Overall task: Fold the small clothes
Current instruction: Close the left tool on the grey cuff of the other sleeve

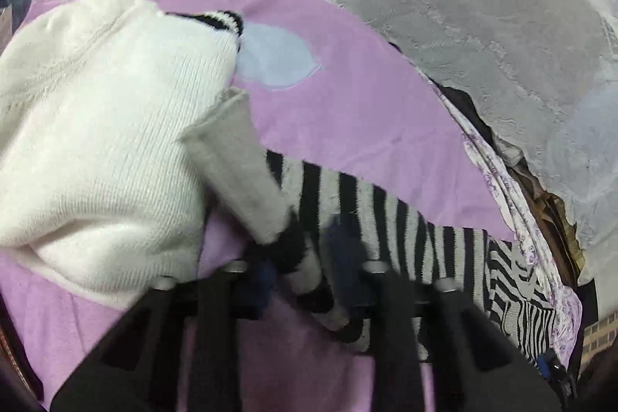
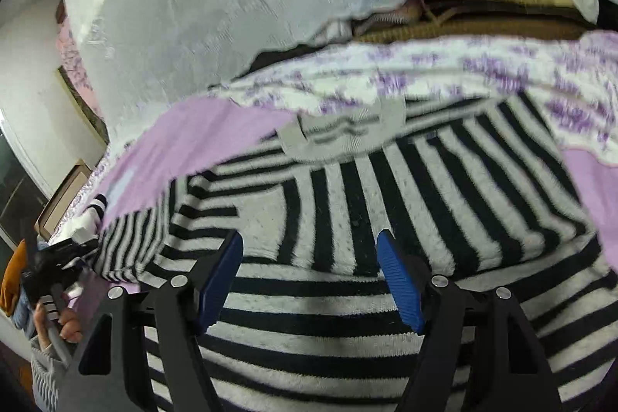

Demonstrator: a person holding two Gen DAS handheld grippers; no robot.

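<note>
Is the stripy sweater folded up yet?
Partly: the striped sweater lies mostly spread, one sleeve pinched in the left gripper.

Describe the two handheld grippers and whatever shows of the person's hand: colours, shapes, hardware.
The right gripper has black angular plastic linkage arms with silver round screws and blue ribbed pads. The left gripper has the same black frame, silver screws and dark blue pads. The left hand is bare-skinned, with a grey ribbed sleeve cuff.

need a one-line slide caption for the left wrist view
Left gripper pinches the striped sweater sleeve on a purple bedspread, beside a white knit.
</note>
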